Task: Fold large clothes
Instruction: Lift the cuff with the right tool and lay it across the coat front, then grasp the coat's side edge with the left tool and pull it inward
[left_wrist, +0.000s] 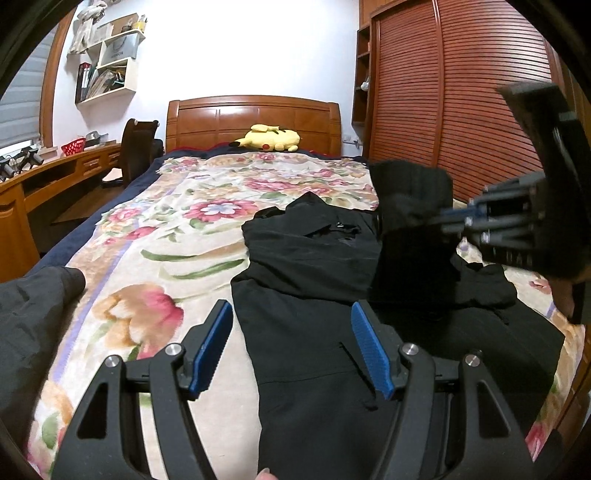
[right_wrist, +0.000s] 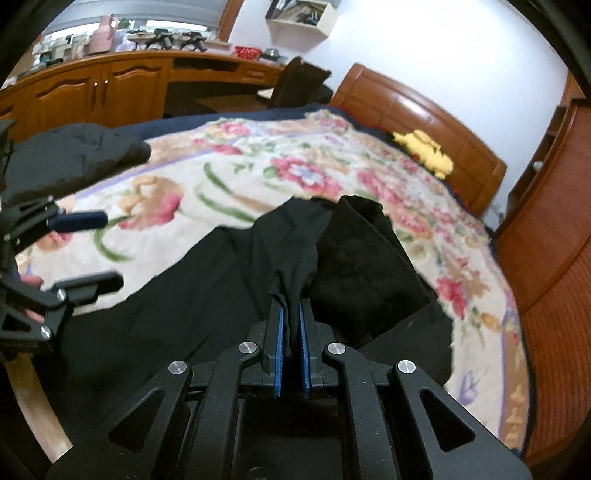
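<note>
Black jacket (left_wrist: 306, 295): spread on my bed (left_wrist: 155, 236) | my right gripper (right_wrist: 291, 325): pinching its lifted sleeve | my left gripper (left_wrist: 291, 332): spread, empty, over its hem

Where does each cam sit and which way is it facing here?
Left wrist: on the open left gripper, looking up the bed toward the headboard; the right gripper enters from the right.
Right wrist: on the right gripper, shut on the black garment, looking across the bed toward the desk; the left gripper and a fingertip show at left.
Shared: bed, garment, yellow plush, each other's gripper.
</note>
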